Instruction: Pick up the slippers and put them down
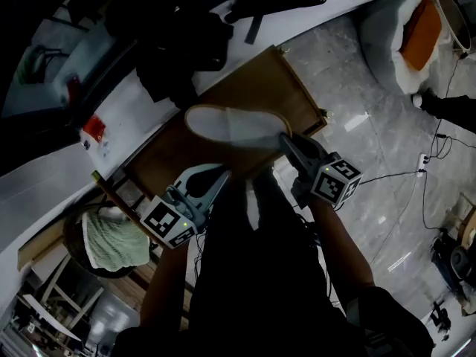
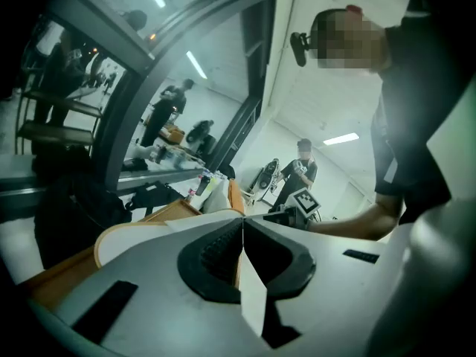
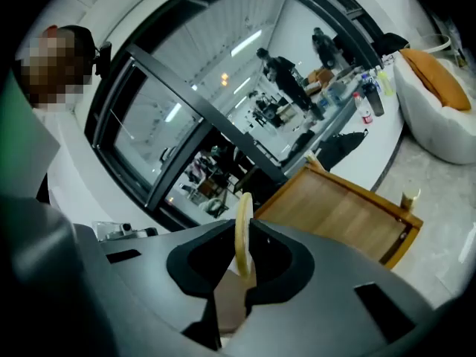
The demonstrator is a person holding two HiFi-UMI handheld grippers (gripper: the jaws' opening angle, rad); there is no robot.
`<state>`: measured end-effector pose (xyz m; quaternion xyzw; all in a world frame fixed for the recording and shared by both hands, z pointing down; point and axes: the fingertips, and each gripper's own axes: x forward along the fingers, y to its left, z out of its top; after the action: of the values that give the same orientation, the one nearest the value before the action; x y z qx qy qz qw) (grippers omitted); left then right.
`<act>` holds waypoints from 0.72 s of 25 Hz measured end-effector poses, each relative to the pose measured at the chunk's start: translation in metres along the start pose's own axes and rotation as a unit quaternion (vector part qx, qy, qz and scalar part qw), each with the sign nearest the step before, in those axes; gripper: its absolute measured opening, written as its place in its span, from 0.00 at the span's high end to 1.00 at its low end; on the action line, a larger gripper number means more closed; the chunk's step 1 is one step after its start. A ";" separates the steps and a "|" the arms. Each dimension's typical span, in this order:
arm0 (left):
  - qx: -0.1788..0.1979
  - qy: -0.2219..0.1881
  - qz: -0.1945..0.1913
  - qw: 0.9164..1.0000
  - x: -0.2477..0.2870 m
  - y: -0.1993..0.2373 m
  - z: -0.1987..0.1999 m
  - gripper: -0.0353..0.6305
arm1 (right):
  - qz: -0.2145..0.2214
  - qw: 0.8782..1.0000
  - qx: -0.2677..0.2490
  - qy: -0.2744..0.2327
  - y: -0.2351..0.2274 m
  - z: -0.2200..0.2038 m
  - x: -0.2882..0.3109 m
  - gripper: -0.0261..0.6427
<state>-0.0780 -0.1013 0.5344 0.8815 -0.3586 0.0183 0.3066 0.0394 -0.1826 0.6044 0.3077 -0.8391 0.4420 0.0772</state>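
Observation:
A white slipper [image 1: 230, 127] with a tan sole edge hangs above the wooden tray [image 1: 256, 80]. My right gripper [image 1: 285, 140] is shut on its right end. In the right gripper view the tan rim [image 3: 242, 229] stands edge-on between the shut jaws of the right gripper [image 3: 242, 253]. My left gripper [image 1: 222, 177] is lower and to the left, shut on a second thin white slipper [image 1: 253, 203] that hangs edge-on below it. In the left gripper view that white strip [image 2: 253, 300] sits pinched in the left gripper [image 2: 242, 229], and the first slipper [image 2: 119, 236] lies just beyond.
The rimmed wooden tray [image 3: 335, 207] lies on a grey marble floor beside a white ledge with black bags [image 1: 186, 43]. A white beanbag with an orange cushion [image 1: 413, 32] is at the upper right. A basket with a green towel [image 1: 111, 240] is lower left. Cables [image 1: 431, 162] run along the right.

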 end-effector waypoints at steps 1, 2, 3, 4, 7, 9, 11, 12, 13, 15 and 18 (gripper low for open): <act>-0.005 0.002 -0.001 1.000 0.002 0.002 -0.005 0.93 | -0.003 1.000 0.004 0.008 -0.006 -0.008 0.003 0.87; -0.011 0.005 -0.001 1.000 0.003 0.004 -0.011 0.93 | -0.007 1.000 0.007 0.015 -0.012 -0.015 0.005 0.87; -0.017 0.009 -0.002 1.000 0.004 0.004 -0.017 0.93 | -0.010 1.000 0.010 0.021 -0.017 -0.022 0.006 0.87; -0.023 0.012 -0.002 1.000 0.004 0.005 -0.023 0.93 | -0.012 0.999 0.014 0.026 -0.021 -0.027 0.008 0.87; -0.032 0.016 -0.001 0.999 0.002 0.009 -0.035 0.93 | -0.014 0.999 0.017 0.034 -0.027 -0.038 0.014 0.87; -0.038 0.019 0.000 0.999 0.002 0.014 -0.042 0.93 | -0.017 0.999 0.011 0.039 -0.032 -0.041 0.019 0.87; -0.045 0.022 0.002 0.999 0.001 0.018 -0.047 0.93 | -0.024 0.999 0.005 0.044 -0.038 -0.045 0.023 0.87; -0.049 0.023 0.003 0.999 0.002 0.019 -0.049 0.93 | -0.028 0.998 0.004 0.048 -0.041 -0.047 0.024 0.87; -0.052 0.023 0.004 0.998 0.002 0.021 -0.051 0.93 | -0.034 0.998 0.001 0.053 -0.045 -0.049 0.024 0.87; -0.053 0.019 0.006 0.998 0.001 0.023 -0.056 0.93 | -0.047 0.997 -0.012 0.065 -0.054 -0.056 0.025 0.87; -0.051 0.017 0.007 0.999 0.002 0.027 -0.063 0.93 | -0.067 0.994 -0.033 0.080 -0.066 -0.064 0.028 0.87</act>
<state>-0.0819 -0.0828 0.6000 0.8620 -0.3597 0.0166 0.3568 0.0462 -0.1727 0.6997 0.3238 -0.8220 0.4308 0.1841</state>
